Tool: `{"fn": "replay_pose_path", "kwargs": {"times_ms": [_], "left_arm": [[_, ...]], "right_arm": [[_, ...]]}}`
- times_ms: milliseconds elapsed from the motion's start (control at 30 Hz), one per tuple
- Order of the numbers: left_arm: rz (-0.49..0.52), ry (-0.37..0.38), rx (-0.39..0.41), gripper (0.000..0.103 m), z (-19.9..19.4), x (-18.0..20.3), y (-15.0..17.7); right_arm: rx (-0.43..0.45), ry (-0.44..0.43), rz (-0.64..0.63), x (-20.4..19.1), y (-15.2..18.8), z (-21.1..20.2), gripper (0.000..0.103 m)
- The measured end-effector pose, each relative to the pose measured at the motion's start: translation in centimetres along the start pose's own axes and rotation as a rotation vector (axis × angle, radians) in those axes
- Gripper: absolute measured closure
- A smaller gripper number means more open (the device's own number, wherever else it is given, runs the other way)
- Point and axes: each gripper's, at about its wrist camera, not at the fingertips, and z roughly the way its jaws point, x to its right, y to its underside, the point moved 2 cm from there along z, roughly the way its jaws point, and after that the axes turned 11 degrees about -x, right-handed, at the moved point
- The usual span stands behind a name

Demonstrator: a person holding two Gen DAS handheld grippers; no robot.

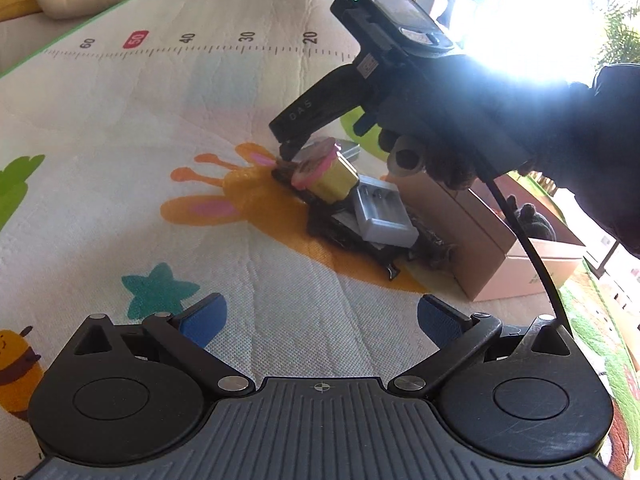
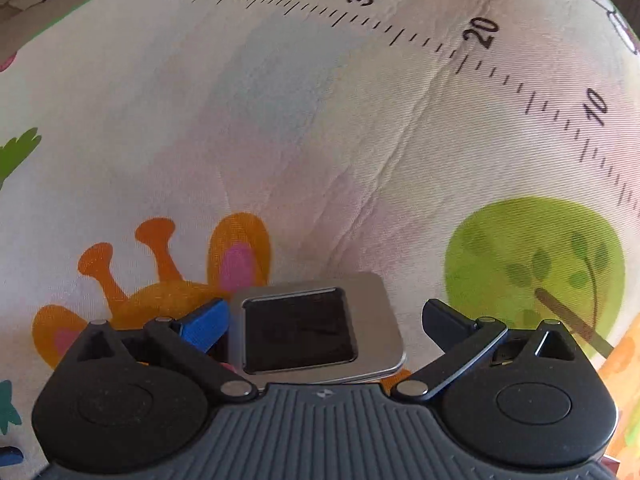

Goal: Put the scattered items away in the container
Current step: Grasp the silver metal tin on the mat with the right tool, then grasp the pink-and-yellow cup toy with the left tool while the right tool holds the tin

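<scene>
Right gripper: wide apart, nothing pressed between the pads; pointing steeply down at the mat.
Tin: flat silver tin with a dark window in the lid, directly between the two fingers, blue pad just beside its left edge, right pad clear of its right edge.
Handling of tin: probably light, stiff and smooth, so likely slippery on the metal sides; best taken across the two opposite rims, low, with the pads flat; the dark window may be thin, so better not pressed.
Pile: just below and behind the right gripper, seen from the left camera; a gold pot with a pink lid lying on its side, a pale plastic holder and dark flat packets under them.
Handling of pile: pot round and likely to roll; holder stiff and light; packets soft and thin, hard to take flat from the mat.
Cardboard box: open, just beyond the pile on the right side, with something dark already inside; probably the container.
Left gripper: also wide apart and empty, hovering above bare mat, well short of the pile.
Play mat: soft printed cloth under everything, with wrinkles.
</scene>
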Motion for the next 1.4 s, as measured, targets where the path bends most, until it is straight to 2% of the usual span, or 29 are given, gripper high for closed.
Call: {"fn": "replay_pose_path", "kwargs": {"times_ms": [100,167,300,467,633,733,867,967,1167,1300,1400], "left_arm": [[0.004,0.005,0.000,0.000,0.1,0.0,0.0],[0.002,0.008,-0.001,0.000,0.1,0.0,0.0],[0.001,0.014,-0.001,0.000,0.1,-0.2,0.0],[0.010,0.023,0.000,0.000,0.2,-0.3,-0.1],[0.010,0.028,-0.002,0.000,0.3,-0.6,0.0],[0.014,0.004,0.011,0.000,0.2,-0.4,0.0],[0.077,-0.014,0.049,0.000,-0.5,0.4,0.4],[0.170,-0.020,0.075,0.000,-1.2,1.9,0.9],[0.235,-0.029,0.011,0.000,-1.1,5.9,1.6],[0.295,-0.076,0.003,0.000,-0.3,8.1,1.6],[0.320,-0.109,-0.001,0.000,0.6,9.3,1.6]], "right_arm": [[0.002,-0.040,0.003,-0.4,0.3,-0.1,0.012],[0.004,-0.034,0.009,-0.5,0.9,-0.9,0.012],[0.028,-0.081,0.023,-0.7,4.1,-3.7,0.012],[0.147,-0.191,0.087,0.2,9.9,-10.4,0.012],[0.276,-0.192,0.111,0.7,18.0,-17.4,0.012],[0.322,-0.140,0.165,1.2,23.3,-18.9,0.012],[0.295,0.016,0.247,1.9,29.5,-17.0,0.012],[0.273,0.079,0.306,2.7,33.8,-15.0,0.012],[0.276,0.056,0.440,4.3,38.4,-11.5,0.011],[0.325,0.070,0.469,4.2,39.5,-10.3,0.003],[0.331,0.019,0.489,4.8,39.7,-10.2,0.001]]}}
